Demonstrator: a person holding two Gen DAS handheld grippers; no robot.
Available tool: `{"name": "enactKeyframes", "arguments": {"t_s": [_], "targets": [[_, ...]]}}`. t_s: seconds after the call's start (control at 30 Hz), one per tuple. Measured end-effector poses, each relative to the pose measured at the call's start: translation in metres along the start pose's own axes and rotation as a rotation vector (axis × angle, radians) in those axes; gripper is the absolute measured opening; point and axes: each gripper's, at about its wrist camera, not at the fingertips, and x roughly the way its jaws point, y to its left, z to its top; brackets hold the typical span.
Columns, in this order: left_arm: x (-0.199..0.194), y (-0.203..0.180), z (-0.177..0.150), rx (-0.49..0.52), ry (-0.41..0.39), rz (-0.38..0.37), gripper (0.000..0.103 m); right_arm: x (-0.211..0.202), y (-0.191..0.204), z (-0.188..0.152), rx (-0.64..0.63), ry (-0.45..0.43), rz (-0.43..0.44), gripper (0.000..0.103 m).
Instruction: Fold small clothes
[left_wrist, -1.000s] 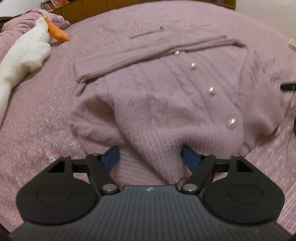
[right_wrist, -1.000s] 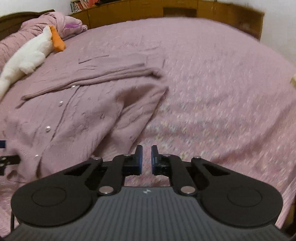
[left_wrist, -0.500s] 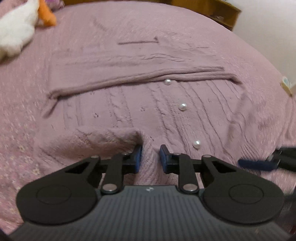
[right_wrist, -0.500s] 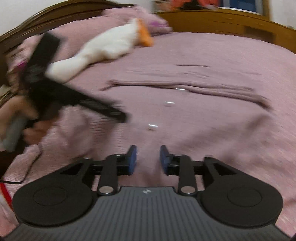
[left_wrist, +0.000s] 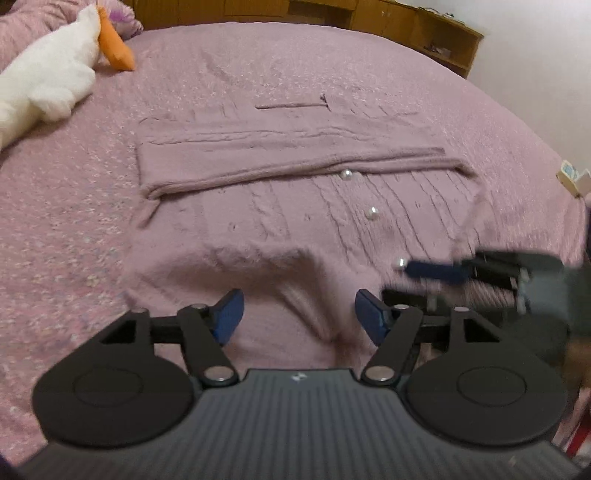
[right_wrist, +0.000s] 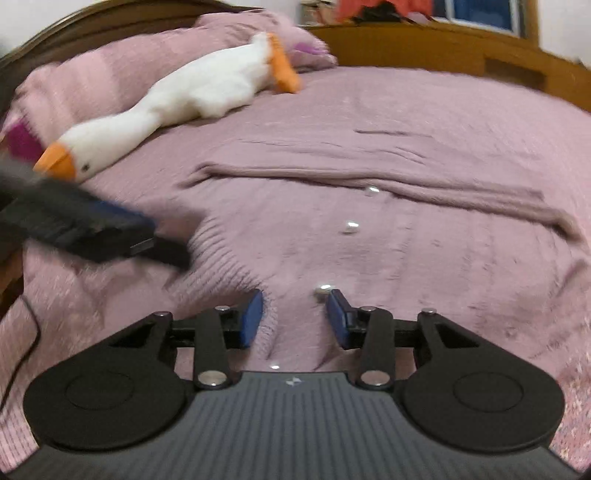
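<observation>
A mauve knit cardigan (left_wrist: 295, 206) with pearl buttons (left_wrist: 373, 212) lies spread on the bed, its sleeve folded across the far side. My left gripper (left_wrist: 297, 314) is open over the cardigan's raised near hem, jaws wide on either side of a fold. My right gripper (right_wrist: 293, 314) is open over the hem near the button row (right_wrist: 351, 226). The right gripper shows blurred in the left wrist view (left_wrist: 480, 273). The left gripper shows blurred in the right wrist view (right_wrist: 81, 221).
The bed has a pink floral cover (left_wrist: 74, 206). A white plush goose (right_wrist: 177, 99) lies by the pillows at the head. A wooden headboard (right_wrist: 55, 48) and wooden shelves (left_wrist: 406, 22) border the bed. A small box (left_wrist: 570, 175) sits at the right edge.
My left gripper shut on the cardigan's hem, then opened wide and let it go. My right gripper swung left over the hem and opened wider.
</observation>
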Motion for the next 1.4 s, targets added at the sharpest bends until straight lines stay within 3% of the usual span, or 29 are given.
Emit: {"name": "enactKeyframes", "arguments": {"t_s": [0.17,0.37,0.43,0.5,0.57,0.63,0.77,0.87,0.97,1.03,1.13,1.17,1.2,1.27,1.4], "targets": [[0.002,-0.015,-0.020,0.126,0.053,0.042,0.068,0.004,-0.014,0.001,0.073,0.000,-0.012,0.046],[0.033,-0.038,-0.034,0.248,0.074,0.133,0.072,0.007,-0.024,0.000,0.106,0.001,0.000,0.046],[0.032,-0.035,-0.034,0.232,0.057,0.123,0.071,0.005,-0.028,0.000,0.120,-0.007,0.010,0.046],[0.029,-0.028,-0.037,0.218,0.044,0.117,0.064,0.003,-0.033,-0.001,0.136,-0.011,0.015,0.047],[0.025,-0.023,-0.037,0.210,0.039,0.128,0.047,0.000,-0.036,-0.001,0.152,-0.018,0.024,0.047],[0.021,-0.016,-0.036,0.180,0.048,0.130,0.042,-0.006,-0.039,-0.002,0.164,-0.028,0.023,0.048],[0.016,-0.007,-0.038,0.175,0.075,0.236,0.043,-0.025,-0.047,-0.005,0.178,-0.051,-0.006,0.048],[0.011,-0.004,-0.041,0.144,0.093,0.263,0.043,-0.046,-0.056,-0.011,0.186,-0.061,-0.031,0.052],[0.010,-0.009,-0.044,0.160,0.086,0.247,0.041,-0.066,-0.061,-0.017,0.180,-0.051,-0.054,0.062],[0.013,-0.015,-0.044,0.183,0.066,0.248,0.041,-0.077,-0.061,-0.022,0.154,-0.040,-0.087,0.072],[0.018,-0.022,-0.042,0.215,0.019,0.261,0.041,-0.093,-0.059,-0.032,0.116,-0.033,-0.133,0.074],[0.019,-0.022,-0.040,0.207,0.016,0.259,0.021,-0.097,-0.059,-0.035,0.108,-0.029,-0.144,0.074],[0.018,-0.020,-0.039,0.188,0.013,0.244,0.011,-0.100,-0.058,-0.038,0.100,-0.019,-0.151,0.075],[0.008,-0.014,-0.038,0.135,0.000,0.244,0.011,-0.102,-0.055,-0.043,0.059,0.017,-0.167,0.076],[-0.034,0.006,-0.044,0.019,-0.065,0.317,0.011,-0.101,-0.039,-0.048,-0.093,0.105,-0.197,0.076]]}}
